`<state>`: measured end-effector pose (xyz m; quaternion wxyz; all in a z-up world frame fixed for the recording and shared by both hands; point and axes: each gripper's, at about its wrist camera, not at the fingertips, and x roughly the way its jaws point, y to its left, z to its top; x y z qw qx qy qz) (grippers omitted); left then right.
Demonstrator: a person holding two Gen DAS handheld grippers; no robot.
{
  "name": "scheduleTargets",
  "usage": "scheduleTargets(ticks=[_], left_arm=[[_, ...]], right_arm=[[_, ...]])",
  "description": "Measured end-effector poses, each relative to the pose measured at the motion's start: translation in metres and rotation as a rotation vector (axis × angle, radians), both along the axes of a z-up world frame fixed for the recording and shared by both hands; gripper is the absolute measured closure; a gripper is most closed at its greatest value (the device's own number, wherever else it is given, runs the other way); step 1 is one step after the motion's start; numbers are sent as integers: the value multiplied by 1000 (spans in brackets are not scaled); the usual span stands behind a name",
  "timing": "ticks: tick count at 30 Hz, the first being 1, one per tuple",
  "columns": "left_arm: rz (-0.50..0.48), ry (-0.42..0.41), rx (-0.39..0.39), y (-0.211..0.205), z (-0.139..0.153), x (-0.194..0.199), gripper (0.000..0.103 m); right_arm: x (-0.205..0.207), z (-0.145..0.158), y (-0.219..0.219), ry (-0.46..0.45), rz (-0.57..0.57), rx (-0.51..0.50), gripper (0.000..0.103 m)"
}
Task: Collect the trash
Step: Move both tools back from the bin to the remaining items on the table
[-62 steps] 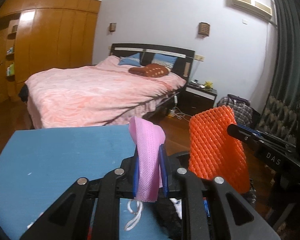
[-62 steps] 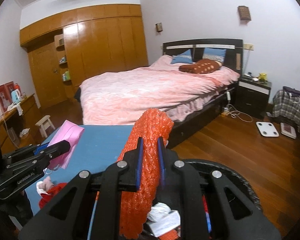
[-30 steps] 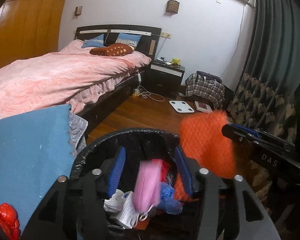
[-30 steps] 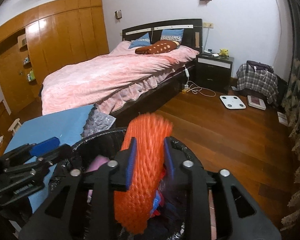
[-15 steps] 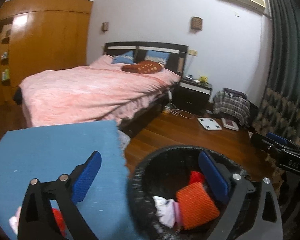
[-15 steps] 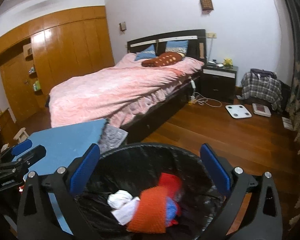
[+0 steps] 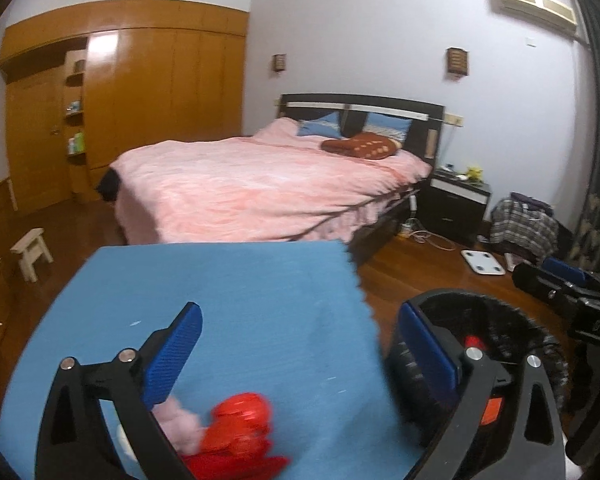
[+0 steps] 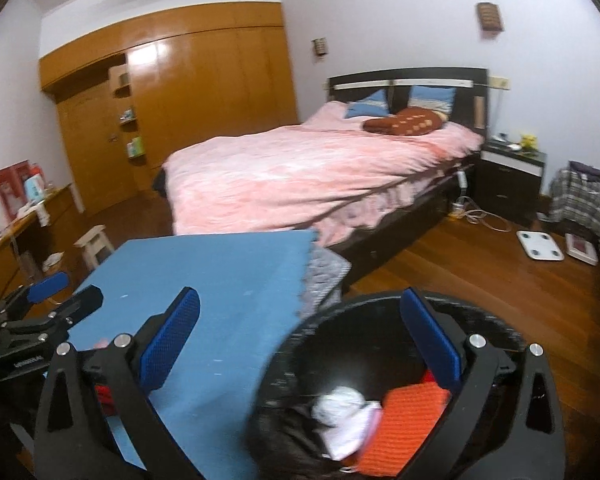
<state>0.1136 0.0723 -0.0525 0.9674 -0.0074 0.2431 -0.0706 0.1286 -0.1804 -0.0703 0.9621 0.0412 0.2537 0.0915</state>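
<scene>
Both the left gripper (image 7: 300, 356) and right gripper (image 8: 297, 340) now gape, jaws empty; the orange mesh foam sleeve (image 8: 406, 420) has dropped into the round black bin (image 8: 500, 332). Crumpled red wrapper (image 7: 239, 424) at six o'clock on the blue table (image 7: 239, 288) remains uncollected.

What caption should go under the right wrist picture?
Open right gripper above the black trash bin holding orange foam netting, beside the blue table.

1. Left wrist view: looks forward and slightly down past its own fingers, close over the blue table (image 7: 235, 300), facing the bed (image 7: 267, 188).
2. Right wrist view: same heading, close above the bin (image 8: 380, 304).
3. Shared: table, bed, bin, wardrobe (image 8: 203, 92).
</scene>
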Motion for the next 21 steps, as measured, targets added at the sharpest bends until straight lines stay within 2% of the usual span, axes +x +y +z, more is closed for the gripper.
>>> scheduleTargets(ticks=[11, 16, 21], left_arm=[[131, 40, 23, 71, -24, -21, 7], [157, 60, 14, 88, -35, -25, 8], [167, 92, -3, 96, -51, -23, 13]], right_arm=[[10, -21, 80, 42, 126, -10, 5], [11, -31, 100, 37, 162, -15, 5], [13, -43, 112, 44, 182, -26, 5]])
